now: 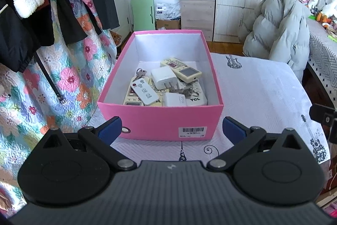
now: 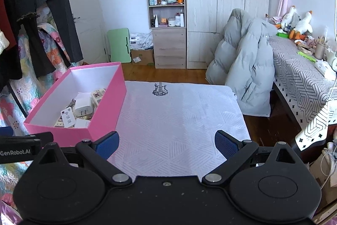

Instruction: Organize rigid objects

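Note:
A pink box [image 1: 160,117] with a white inside stands on the table's left part, straight ahead of my left gripper [image 1: 171,130]. In it lie several remote controls [image 1: 182,70], white chargers [image 1: 162,77] and keys [image 1: 185,91], piled together. My left gripper is open and empty, its blue pads [image 1: 110,129] just short of the box's near wall. The right wrist view shows the same pink box [image 2: 105,102] at the left. My right gripper [image 2: 166,144] is open and empty over the bare white cloth [image 2: 179,115].
A white tablecloth with guitar prints [image 1: 263,94] covers the table. A grey puffy coat [image 2: 244,69] hangs on a chair beyond its far right corner. Hanging clothes and a floral quilt [image 1: 52,77] crowd the left. A patterned bed [image 2: 305,81] lies to the right.

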Demonstrator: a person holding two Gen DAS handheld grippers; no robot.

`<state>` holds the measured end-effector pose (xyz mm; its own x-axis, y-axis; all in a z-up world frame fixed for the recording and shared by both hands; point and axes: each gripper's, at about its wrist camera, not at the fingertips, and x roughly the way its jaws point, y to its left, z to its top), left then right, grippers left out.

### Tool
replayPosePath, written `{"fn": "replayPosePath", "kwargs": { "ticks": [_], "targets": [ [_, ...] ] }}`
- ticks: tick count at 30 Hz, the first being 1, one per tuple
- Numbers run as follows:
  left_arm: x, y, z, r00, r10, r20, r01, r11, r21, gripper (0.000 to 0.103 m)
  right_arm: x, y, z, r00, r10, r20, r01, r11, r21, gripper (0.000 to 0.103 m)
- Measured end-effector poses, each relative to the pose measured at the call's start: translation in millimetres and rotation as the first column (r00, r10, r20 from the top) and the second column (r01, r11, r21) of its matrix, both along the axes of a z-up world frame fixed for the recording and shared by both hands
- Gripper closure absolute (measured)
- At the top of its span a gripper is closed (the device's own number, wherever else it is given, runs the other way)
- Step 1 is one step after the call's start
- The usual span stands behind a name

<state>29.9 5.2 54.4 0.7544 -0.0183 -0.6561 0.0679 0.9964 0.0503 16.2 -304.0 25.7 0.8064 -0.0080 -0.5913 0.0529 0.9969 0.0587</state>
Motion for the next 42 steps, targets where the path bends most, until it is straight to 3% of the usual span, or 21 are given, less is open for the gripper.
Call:
{"fn": "replayPosePath", "kwargs": {
  "ticks": [16, 32, 42],
  "targets": [
    [2, 0, -4, 1.000, 0.016, 0.001, -0.016, 0.999, 0.041, 0.000, 2, 2, -1, 1.000, -0.005, -0.015, 0.005, 1.000, -0.026, 0.004],
    [3, 4, -6, 1.000, -0.007, -0.015, 0.008, 1.000, 0.030, 0.000, 3, 3, -4, 1.000, -0.003, -0.031, 0.001, 0.999, -0.054, 0.004],
    [-1, 7, -3, 1.000, -0.009, 0.017, 0.008, 1.000, 0.024, 0.000, 6, 4, -5, 0.998, -0.012, -0.058, 0.009, 0.999, -0.048, 0.004]
  ]
}}
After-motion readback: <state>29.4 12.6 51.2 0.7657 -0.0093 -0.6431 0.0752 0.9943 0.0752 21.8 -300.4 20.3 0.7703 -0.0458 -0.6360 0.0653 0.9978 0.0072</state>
